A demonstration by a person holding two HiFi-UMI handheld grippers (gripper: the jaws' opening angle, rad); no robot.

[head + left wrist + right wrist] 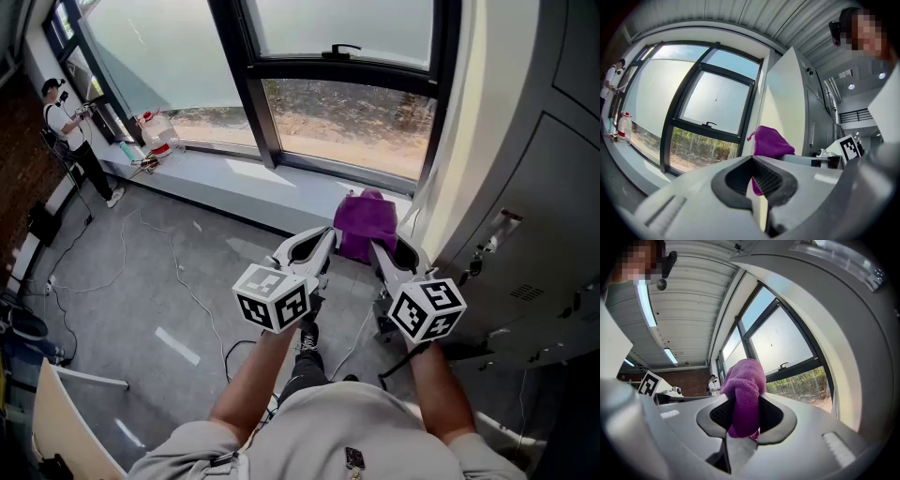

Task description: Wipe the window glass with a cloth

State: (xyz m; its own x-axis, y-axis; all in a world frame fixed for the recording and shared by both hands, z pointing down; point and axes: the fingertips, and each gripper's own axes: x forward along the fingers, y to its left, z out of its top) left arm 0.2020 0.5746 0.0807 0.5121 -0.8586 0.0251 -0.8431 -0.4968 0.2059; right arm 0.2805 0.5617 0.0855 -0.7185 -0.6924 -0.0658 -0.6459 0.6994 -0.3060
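Right gripper (745, 417): fingers pinching the purple cloth (748, 383). The cloth sits bunched between the pads, with most of the wad standing out past the tips and a short tail hanging below them.

Left gripper (757, 182): fingers pressed together, nothing between them. The purple seen past its tips is the same cloth, held by the other gripper.

Key relation: the window glass (349, 114) lies at 12 o'clock from the cloth in the head view, beyond the sill (246, 184). The cloth is not touching the glass; it hangs over the near edge of the sill, close to the frame's right end, with the white wall at 2 o'clock.

The wad's long axis runs along the fingers and points at the pane, so it leads into contact.

The right gripper is nearer and already loaded; the left sits just beside it at 9 o'clock.

Judgement: the wipe hasn't started. Next is to push the right gripper forward to 12 until the wad flattens on the glass, then sweep toward 9. Most of the pane lies that way.
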